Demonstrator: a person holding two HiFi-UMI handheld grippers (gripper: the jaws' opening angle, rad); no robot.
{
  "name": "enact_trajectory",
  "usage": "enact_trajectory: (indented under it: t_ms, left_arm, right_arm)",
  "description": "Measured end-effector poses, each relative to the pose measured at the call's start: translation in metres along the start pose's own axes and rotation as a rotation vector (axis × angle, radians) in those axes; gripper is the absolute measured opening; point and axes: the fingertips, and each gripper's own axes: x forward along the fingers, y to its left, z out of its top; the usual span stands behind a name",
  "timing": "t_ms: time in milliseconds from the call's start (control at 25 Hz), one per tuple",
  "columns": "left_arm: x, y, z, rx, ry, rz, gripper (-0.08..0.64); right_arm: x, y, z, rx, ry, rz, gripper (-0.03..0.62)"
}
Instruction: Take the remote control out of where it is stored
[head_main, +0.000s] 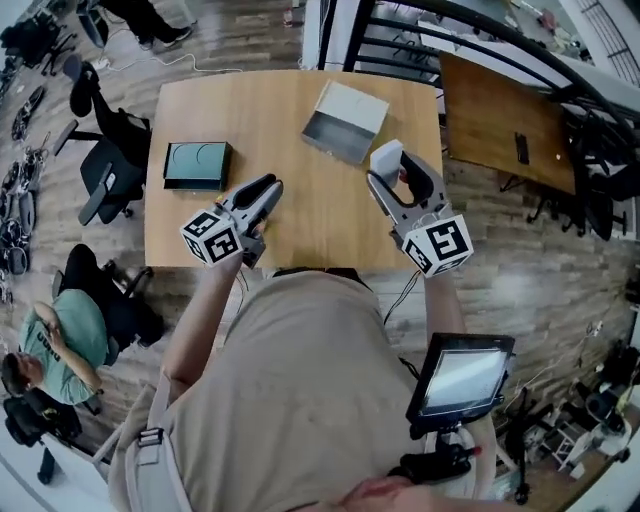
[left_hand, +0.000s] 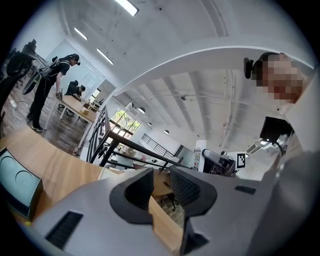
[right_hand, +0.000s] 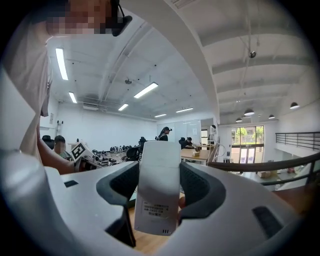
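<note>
A white remote control (head_main: 386, 158) stands upright between the jaws of my right gripper (head_main: 392, 168), held above the right half of the wooden table (head_main: 300, 225). In the right gripper view the remote (right_hand: 160, 170) fills the gap of the gripper (right_hand: 159, 192), its printed label facing the camera. An open grey box (head_main: 346, 121) lies at the table's far edge, just beyond the remote. My left gripper (head_main: 266, 190) hovers over the table's near left part with nothing in it. Its jaws (left_hand: 161, 189) stand a narrow gap apart.
A dark teal box (head_main: 197, 165) lies on the table's left side and shows again (left_hand: 17, 182) at the left edge. Office chairs (head_main: 108, 172) stand left of the table. A second wooden table (head_main: 505, 130) and a black railing (head_main: 480, 30) lie to the right.
</note>
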Motion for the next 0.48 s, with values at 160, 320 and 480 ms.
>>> enact_trajectory:
  t_ms: [160, 320, 480]
  left_arm:
    - [0.005, 0.000, -0.011, -0.019, 0.018, -0.026, 0.091]
    - [0.013, -0.006, -0.033, -0.011, 0.093, -0.064, 0.091]
    - [0.015, -0.010, -0.042, 0.062, 0.115, -0.053, 0.091]
  right_arm:
    - [-0.015, 0.010, -0.001, -0.005, 0.024, -0.034, 0.264]
    - [-0.029, 0.024, -0.011, -0.010, 0.054, -0.080, 0.264]
    - [-0.037, 0.038, -0.027, -0.029, 0.100, -0.108, 0.264]
